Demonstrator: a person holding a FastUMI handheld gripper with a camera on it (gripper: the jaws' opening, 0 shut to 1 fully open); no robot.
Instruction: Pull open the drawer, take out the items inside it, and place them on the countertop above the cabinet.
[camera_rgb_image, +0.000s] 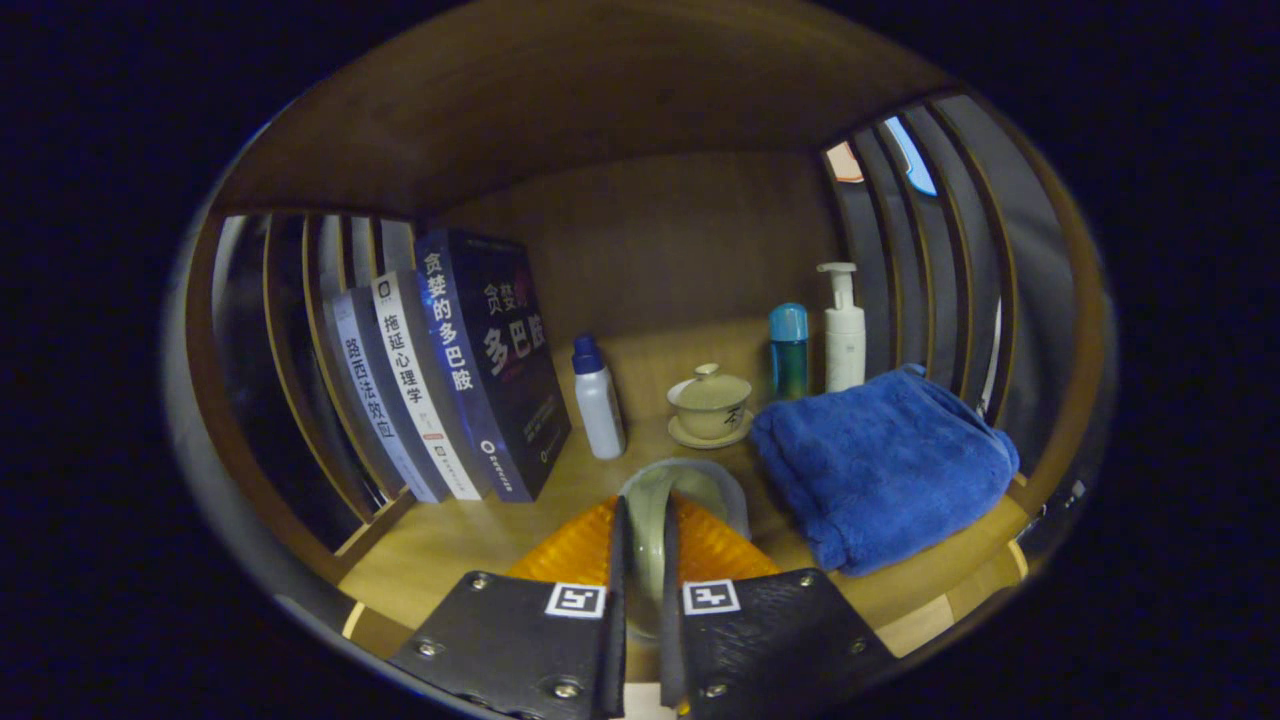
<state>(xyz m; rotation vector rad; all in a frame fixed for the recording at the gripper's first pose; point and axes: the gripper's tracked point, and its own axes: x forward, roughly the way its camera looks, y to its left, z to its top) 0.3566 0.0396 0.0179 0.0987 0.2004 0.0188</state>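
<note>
Nearest to me, my gripper (640, 540) had its 2 fingers drawn almost together, pinching the thin wall of a pale grey-green cup (690, 490) between the pads, with orange ribbed padding flaring out on either side. The cup hung over the wooden countertop (440, 550), just ahead of the fingertips at 12 o'clock, its rim curling out past them. I judged it ceramic or glass: stiff, smooth, fairly light, likely slippery and easy to chip, so a hold on the rim wall with 1 pad inside and 1 outside seemed right, and a gentle set-down wiser than a drop. Beyond it at 12 sat a lidded tea bowl (709, 400) on its saucer, close enough that a careless placement could knock it. At 2 o'clock lay a folded blue towel (880, 470), soft and forgiving. At 11 stood a small white bottle (598, 400), and further round at 10 leaned 3 books (460, 380). Behind the towel at 1 stood a teal bottle (788, 350) and a white pump bottle (843, 335). The bare wood just under the cup looked to me the safest landing spot.
</note>
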